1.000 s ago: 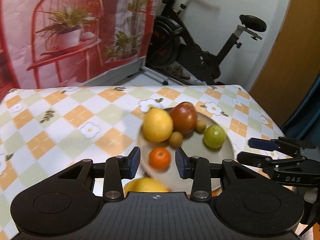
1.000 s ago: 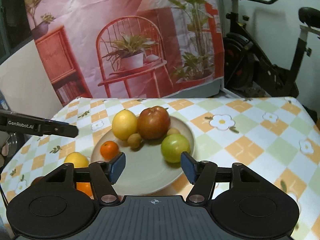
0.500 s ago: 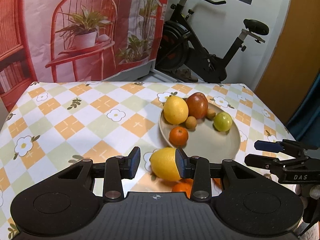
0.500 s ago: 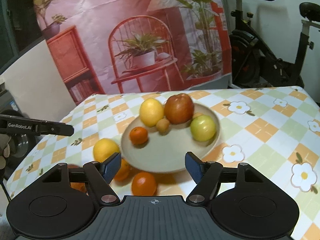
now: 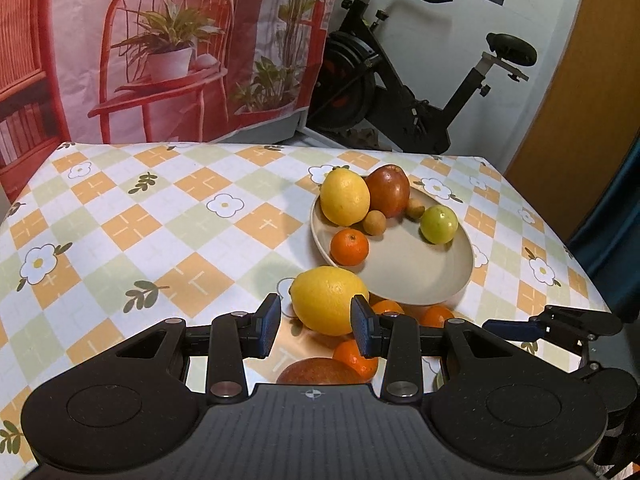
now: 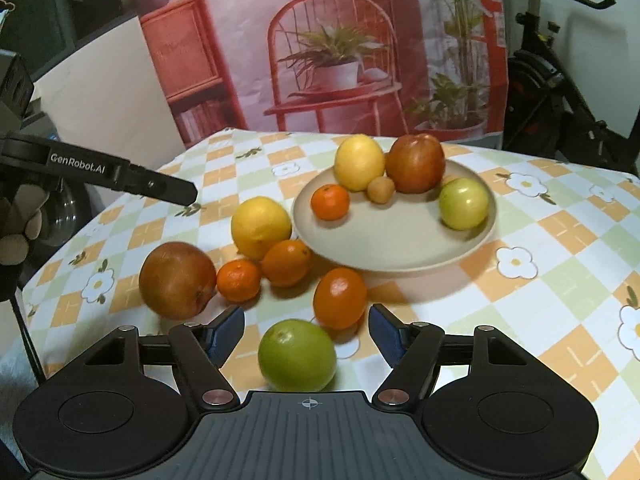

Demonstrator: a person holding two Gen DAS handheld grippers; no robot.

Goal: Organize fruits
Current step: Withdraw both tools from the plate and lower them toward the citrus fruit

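Observation:
A beige plate (image 5: 404,294) (image 6: 400,258) holds a lemon (image 5: 344,198), a red apple (image 5: 390,194), a green apple (image 5: 439,224), a mandarin (image 5: 349,246) and two small brown fruits. Loose on the checked tablecloth, in front of the plate, lie a second lemon (image 5: 326,300) (image 6: 260,226), a red apple (image 6: 176,280), several oranges and a green fruit (image 6: 296,354). My left gripper (image 5: 315,330) is open a little above the loose lemon, touching nothing. My right gripper (image 6: 306,336) is open wider over the green fruit and an orange (image 6: 340,298), not gripping either.
The table's (image 5: 120,220) right edge runs near the plate, its far edge under a printed backdrop (image 5: 160,48). An exercise bike (image 5: 400,92) stands behind. In the right wrist view a gloved hand (image 6: 16,232) holds the left gripper at the table's left side.
Both grippers have drawn back from the plate toward the table's near side, bringing the loose fruits into view. The right jaws stand slightly wider; the left jaws are unchanged.

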